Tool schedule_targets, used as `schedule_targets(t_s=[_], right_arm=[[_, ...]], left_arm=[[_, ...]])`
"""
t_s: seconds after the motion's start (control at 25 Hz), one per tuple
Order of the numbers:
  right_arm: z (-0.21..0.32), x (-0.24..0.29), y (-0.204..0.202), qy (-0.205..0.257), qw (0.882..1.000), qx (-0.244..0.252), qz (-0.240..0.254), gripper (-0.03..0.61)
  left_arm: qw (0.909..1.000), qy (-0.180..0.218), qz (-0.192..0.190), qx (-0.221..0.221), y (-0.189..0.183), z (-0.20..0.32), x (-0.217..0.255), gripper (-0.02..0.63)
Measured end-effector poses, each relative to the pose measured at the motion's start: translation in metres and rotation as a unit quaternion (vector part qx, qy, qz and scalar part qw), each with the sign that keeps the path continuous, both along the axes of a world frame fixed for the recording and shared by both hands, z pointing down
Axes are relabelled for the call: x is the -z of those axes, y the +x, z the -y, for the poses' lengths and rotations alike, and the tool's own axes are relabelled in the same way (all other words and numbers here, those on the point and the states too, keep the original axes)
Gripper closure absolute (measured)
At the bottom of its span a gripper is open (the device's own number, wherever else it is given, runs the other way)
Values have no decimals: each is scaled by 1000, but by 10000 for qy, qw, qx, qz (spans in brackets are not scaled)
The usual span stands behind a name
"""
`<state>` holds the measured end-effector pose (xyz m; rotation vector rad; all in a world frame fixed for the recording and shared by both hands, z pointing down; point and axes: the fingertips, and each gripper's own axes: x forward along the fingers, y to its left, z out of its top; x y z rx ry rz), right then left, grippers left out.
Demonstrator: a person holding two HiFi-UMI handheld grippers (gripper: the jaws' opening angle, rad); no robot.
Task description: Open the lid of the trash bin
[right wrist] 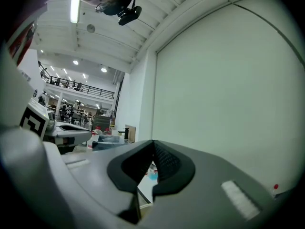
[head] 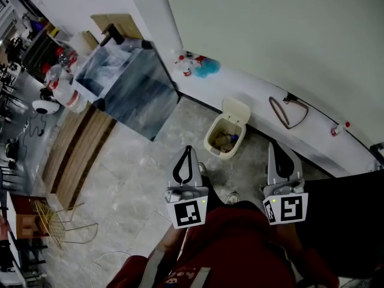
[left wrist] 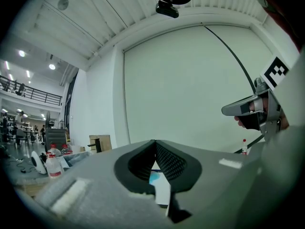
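Holding both tools level and well above the floor (head: 150,161), pointing toward the far wall (head: 270,29).
Reading the left hand-held gripper (head: 188,156) as pinched fully together with nothing in it.
Reading the right hand-held gripper (head: 275,155) the same way: tips meeting, empty, touching nothing.

Spotting the trash bin (head: 223,140) on the floor at the foot of the far wall, between the two hand-held grippers in the head view and well beyond both.
Seeing the lid (head: 236,110) standing up on the bin's far side, leaning toward the wall, with rubbish showing inside.
Judging the lid as already open, so probably only confirming that it is resting stably.

If working on it anyway:
- Going down with one hand-held gripper only, approaching from the near side.
- Spreading the jaws before reaching the lid.
- Taking the free edge, not the hinge side.
- Swinging up and back toward the wall, not pulling near. Guessing at a light bin, so risking a slide or a tip.
- Avoiding ramming the lid into the wall.
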<state>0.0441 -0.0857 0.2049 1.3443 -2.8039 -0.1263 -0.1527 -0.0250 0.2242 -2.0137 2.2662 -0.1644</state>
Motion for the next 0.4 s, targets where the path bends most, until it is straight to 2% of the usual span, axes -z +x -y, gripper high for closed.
schedule_targets(t_s=[0.4], right_arm=[[-1,2,15,80,9999,-124,-42,578]], left_arm=[[9999,68,-85,-101,8,-3,6,609]])
